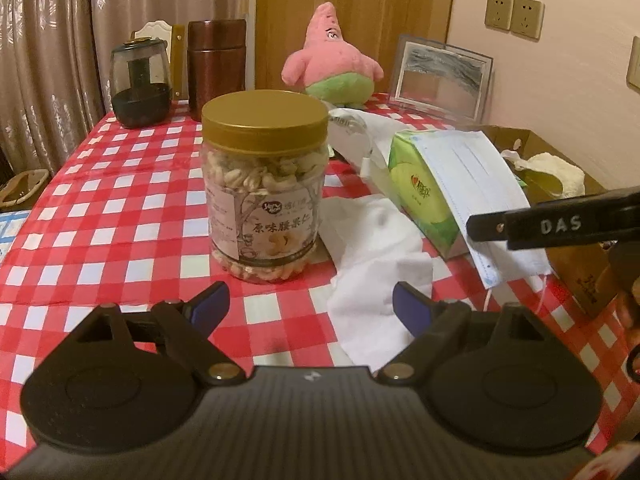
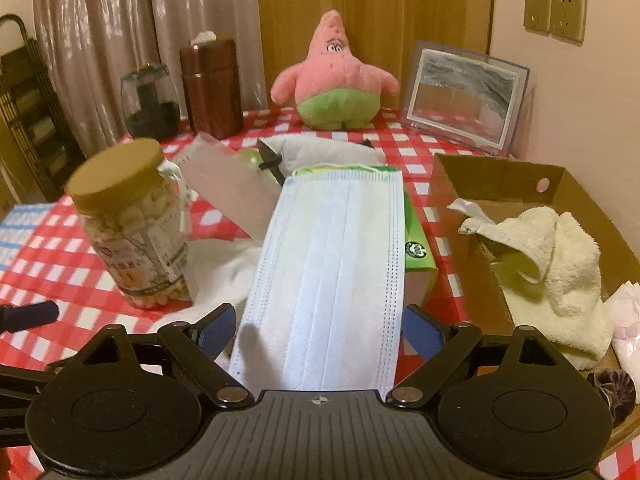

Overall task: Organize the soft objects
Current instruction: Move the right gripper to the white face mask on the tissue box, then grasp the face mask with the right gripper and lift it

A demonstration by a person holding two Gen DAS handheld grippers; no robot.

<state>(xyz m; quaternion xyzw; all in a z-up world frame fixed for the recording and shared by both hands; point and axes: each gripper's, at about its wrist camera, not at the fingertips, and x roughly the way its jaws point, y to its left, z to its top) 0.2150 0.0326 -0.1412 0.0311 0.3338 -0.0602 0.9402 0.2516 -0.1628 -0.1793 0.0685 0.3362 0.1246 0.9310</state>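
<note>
Between the right tool's (image 2: 320, 330) spread, unclamped pads lies a pale blue face mask (image 2: 328, 272), draped over a green tissue pack (image 2: 416, 240) on the checkered surface (image 2: 48, 264). Left tool (image 1: 311, 306) is open and empty, facing a nut jar (image 1: 264, 184) beside a white cloth (image 1: 376, 264).

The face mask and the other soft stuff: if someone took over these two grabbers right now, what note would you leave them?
Left gripper: open, empty, facing the nut jar.
Right gripper: open, fingers either side of the face mask, not pressing it.
The mask lies over the green tissue pack; a white cloth lies flat beside the jar; the pink plush stands at the table's far edge.
Done: a cream towel is already in the cardboard box.
Left: likely mask, tissue pack, cloth and plush into the box.
</note>
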